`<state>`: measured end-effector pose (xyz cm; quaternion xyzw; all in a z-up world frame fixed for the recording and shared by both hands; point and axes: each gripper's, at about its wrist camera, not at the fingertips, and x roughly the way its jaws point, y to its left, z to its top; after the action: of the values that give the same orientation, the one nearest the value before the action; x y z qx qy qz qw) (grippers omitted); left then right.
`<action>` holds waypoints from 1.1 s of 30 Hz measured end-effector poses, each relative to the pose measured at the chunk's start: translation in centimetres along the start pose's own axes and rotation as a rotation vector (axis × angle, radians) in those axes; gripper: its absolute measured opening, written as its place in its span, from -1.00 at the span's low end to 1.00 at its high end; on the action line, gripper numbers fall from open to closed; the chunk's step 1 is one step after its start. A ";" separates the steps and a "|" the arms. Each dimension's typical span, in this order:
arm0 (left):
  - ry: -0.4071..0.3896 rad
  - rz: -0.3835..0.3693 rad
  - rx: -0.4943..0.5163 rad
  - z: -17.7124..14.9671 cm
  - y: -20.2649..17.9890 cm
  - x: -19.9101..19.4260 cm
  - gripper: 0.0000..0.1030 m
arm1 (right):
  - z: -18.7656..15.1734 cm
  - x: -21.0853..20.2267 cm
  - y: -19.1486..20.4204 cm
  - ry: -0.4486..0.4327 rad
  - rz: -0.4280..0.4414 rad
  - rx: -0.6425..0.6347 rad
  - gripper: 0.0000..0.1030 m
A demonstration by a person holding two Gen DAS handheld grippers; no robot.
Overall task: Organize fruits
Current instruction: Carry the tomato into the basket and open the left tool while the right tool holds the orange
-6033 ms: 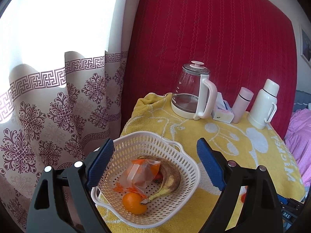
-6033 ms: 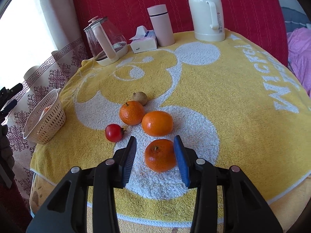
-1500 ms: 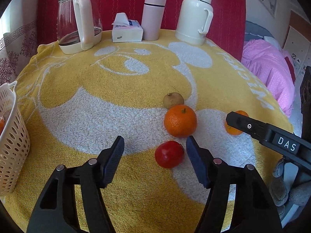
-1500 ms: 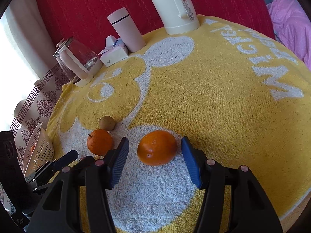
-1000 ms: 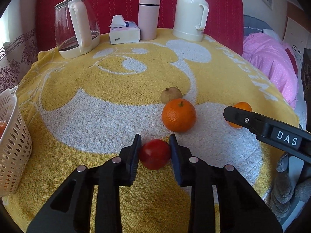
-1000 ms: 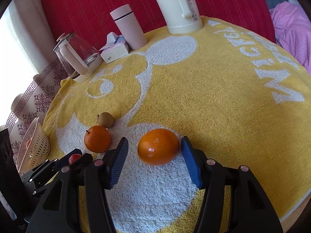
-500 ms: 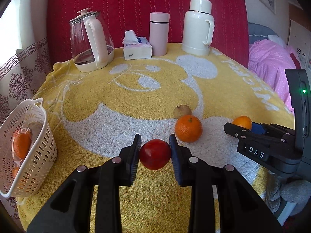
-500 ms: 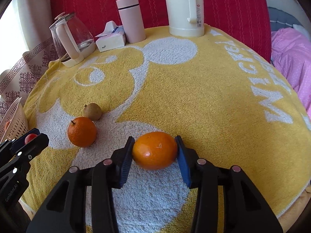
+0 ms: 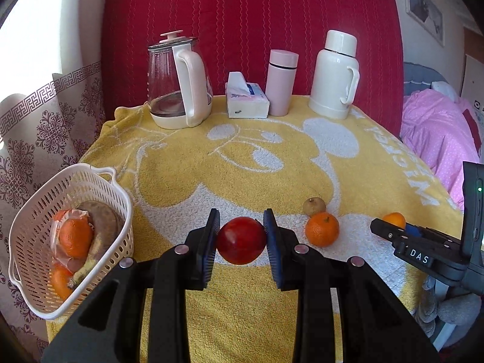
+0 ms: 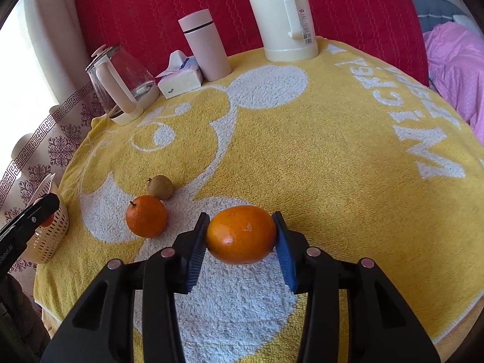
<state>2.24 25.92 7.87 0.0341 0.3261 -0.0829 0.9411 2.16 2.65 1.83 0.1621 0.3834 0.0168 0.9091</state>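
Note:
My left gripper [image 9: 241, 236] is shut on a red apple [image 9: 241, 244], held above the yellow towel. A white perforated basket [image 9: 99, 178] at the table's left edge holds oranges, a bagged fruit and a brown banana. My right gripper [image 10: 241, 234] is shut on a large orange [image 10: 241, 235], lifted slightly off the towel. On the towel lie a smaller orange [image 9: 322, 229] [image 10: 146, 216] and, just behind it, a small brownish fruit [image 9: 314, 206] [image 10: 160, 187]. The right gripper shows at the right of the left wrist view, the held orange [image 9: 393, 220] peeking over it.
At the back of the table stand a glass kettle [image 9: 178, 81], a tissue box [image 9: 246, 100], a pink flask [image 9: 281, 82] and a white thermos [image 9: 334, 75]. A patterned curtain [image 9: 42, 115] hangs left, a red headboard [image 9: 251, 18] behind, pink bedding [image 9: 438, 133] right.
Both grippers closed on their fruits, the left on the apple and the right on the large orange, then lifted them. The left view has risen and pulled back, bringing the basket into sight.

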 end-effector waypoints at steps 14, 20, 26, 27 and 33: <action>-0.023 0.054 -0.066 0.8 2.9 -0.5 -0.41 | -0.3 0.0 0.8 0.002 0.032 -0.028 -0.18; -0.048 0.084 -0.049 1.0 2.7 -1.1 -0.41 | -0.3 -0.2 1.1 -0.005 0.046 -0.038 -0.18; -0.074 0.114 -0.073 1.4 3.7 -2.0 -0.41 | -0.3 -0.3 1.2 -0.008 0.055 -0.046 -0.18; -0.078 0.118 -0.079 1.5 4.0 -2.2 -0.41 | -0.4 -0.3 1.3 -0.009 0.056 -0.047 -0.18; -0.100 0.158 -0.108 1.9 5.5 -2.9 -0.41 | -0.5 -0.4 1.6 -0.009 0.061 -0.058 -0.18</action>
<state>2.16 31.52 11.25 0.0046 0.2790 0.0078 0.9602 1.70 4.20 2.30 0.1475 0.3737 0.0551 0.9141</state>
